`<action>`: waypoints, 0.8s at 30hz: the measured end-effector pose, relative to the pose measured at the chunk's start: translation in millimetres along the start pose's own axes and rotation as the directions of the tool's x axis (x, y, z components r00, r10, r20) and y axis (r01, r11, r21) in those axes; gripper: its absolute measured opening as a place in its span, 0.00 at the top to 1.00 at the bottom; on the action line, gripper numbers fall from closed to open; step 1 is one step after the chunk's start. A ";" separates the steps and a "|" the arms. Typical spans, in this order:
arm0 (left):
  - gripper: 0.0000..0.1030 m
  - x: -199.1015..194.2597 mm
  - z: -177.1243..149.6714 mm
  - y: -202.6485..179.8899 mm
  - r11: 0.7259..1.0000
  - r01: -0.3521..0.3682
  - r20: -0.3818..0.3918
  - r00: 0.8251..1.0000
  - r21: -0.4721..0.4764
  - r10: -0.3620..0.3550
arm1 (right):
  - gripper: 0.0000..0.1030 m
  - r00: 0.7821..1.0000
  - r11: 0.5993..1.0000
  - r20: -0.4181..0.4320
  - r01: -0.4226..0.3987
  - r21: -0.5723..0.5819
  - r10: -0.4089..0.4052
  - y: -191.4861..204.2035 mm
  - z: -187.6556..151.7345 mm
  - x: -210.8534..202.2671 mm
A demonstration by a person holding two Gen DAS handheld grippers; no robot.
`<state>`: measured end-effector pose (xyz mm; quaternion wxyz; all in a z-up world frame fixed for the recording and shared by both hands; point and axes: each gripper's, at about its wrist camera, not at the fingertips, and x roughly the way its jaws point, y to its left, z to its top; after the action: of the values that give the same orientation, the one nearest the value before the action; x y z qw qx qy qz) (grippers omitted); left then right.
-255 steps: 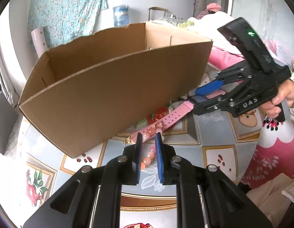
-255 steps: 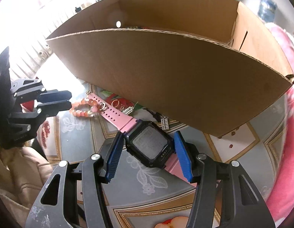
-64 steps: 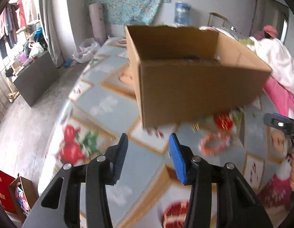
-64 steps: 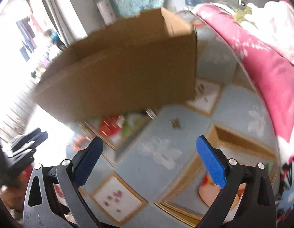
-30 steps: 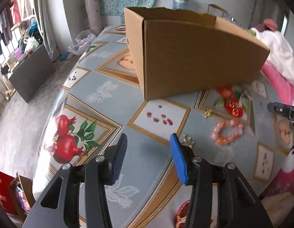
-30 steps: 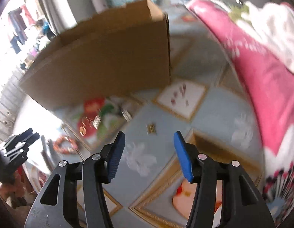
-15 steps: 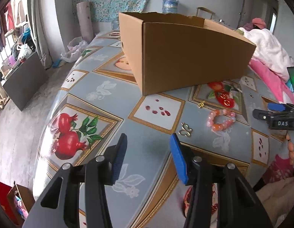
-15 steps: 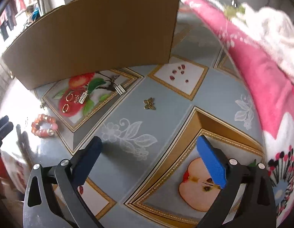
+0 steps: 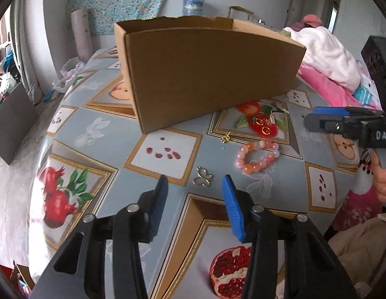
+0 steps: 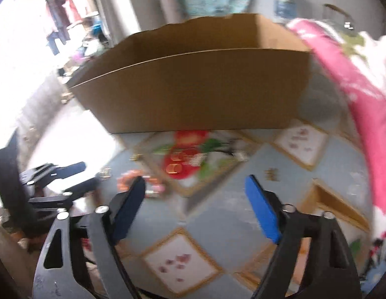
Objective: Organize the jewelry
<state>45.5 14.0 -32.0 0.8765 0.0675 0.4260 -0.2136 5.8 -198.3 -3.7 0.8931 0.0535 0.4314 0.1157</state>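
the jewelry is lying loose on the bench point(image 9: 98, 154) in front of the cardboard box point(image 9: 207, 79), none of it in either pair of tongs. going left to right in the left wrist view: a small gold butterfly charm point(image 9: 202, 180) is sitting just ahead of the left tongs point(image 9: 194, 194), a tiny gold stud point(image 9: 225, 138) is lying farther up near the box, a pink bead bracelet point(image 9: 258, 155) is resting to the right of the charm, and gold hoop earrings point(image 9: 264, 124) are lying on the printed red fruit beyond it.

what could go wrong: the charm is flat and thin, so the pads are likely to be scraping the slick patterned cloth and skidding it away, or closing over nothing. the bracelet is round and may be rolling or slipping out if pinched on a single bead. the two tools are working close together, so they could be knocking each other over the same pile. the right wrist view is blurred, which suggests a fast sweep that could overshoot.

the left tongs are pointing steeply down at the bench, jaws parted and empty, having just been closing a little, with the charm lying just ahead of the tips. the right tongs point(image 10: 196, 191) are also angling down, jaws standing wide and empty after narrowing just now, aiming toward the bracelet and earrings; a hand point(image 9: 382, 182) is gripping the handle at the right edge.
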 end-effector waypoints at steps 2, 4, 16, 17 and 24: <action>0.64 3.5 1.7 -1.5 1.000 0.001 -0.005 1.000 0.009 -0.001 | 0.49 1.000 0.999 -0.022 -0.023 -0.044 0.022 13.7 5.7 12.2; 0.68 5.0 3.1 -2.4 1.000 0.003 -0.008 1.000 0.014 -0.003 | 0.57 0.999 0.995 -0.023 -0.033 -0.094 0.031 25.7 8.8 17.8; 0.74 10.2 3.8 1.3 1.000 -0.003 -0.023 1.000 -0.005 0.003 | 0.92 0.996 0.954 -0.057 0.042 -0.297 -0.061 50.7 10.1 45.6; 0.74 10.7 4.0 1.3 1.000 -0.004 -0.023 1.000 -0.006 0.004 | 0.92 0.996 0.951 -0.062 0.043 -0.307 -0.065 52.2 8.7 45.2; 0.74 7.5 2.0 1.1 1.000 -0.010 -0.019 1.000 -0.009 0.010 | 0.93 0.992 0.947 -0.088 0.054 -0.316 -0.086 54.8 4.6 50.8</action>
<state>51.5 12.0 -36.6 0.8738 0.0676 0.4349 -0.2067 31.1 -132.4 -28.6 0.8709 -0.1102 0.4538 0.1532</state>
